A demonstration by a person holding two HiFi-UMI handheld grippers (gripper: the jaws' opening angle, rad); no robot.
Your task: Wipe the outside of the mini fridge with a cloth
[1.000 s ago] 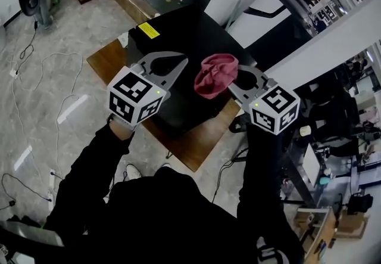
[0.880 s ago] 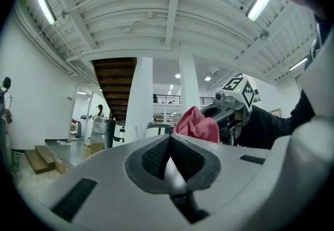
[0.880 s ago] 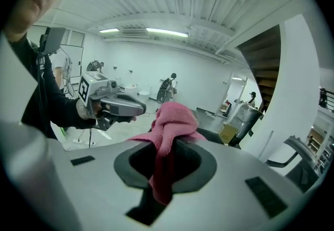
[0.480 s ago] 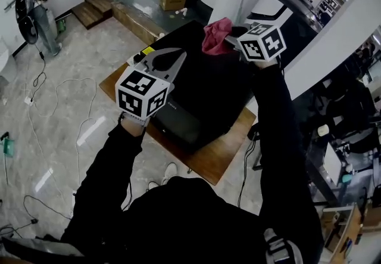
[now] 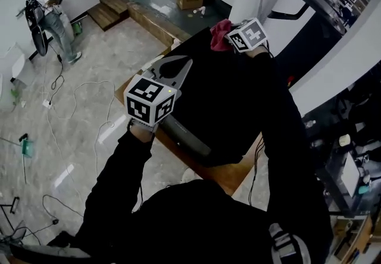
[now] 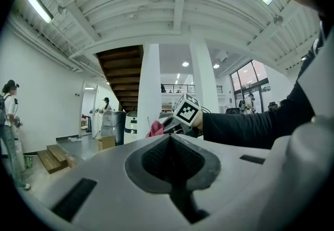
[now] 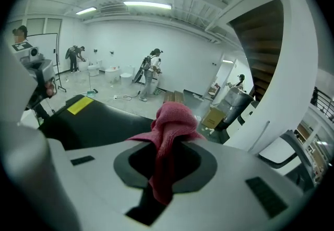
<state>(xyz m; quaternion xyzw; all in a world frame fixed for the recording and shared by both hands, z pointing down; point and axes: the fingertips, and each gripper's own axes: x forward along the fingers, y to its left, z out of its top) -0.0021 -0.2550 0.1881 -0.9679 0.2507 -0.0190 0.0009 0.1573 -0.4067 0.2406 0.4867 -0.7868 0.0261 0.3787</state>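
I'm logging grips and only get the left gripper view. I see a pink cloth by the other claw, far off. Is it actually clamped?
Observer: Yes. The right gripper view shows the right claw shut on the pink cloth, which bunches up above the jaws.
Operator: Where is it over the fridge?
Observer: In the head view it is at the far edge of the black mini fridge, with the arm stretched across the top.
Operator: And my claw?
Observer: The head view puts the left claw by the fridge's left edge, well apart from the cloth.
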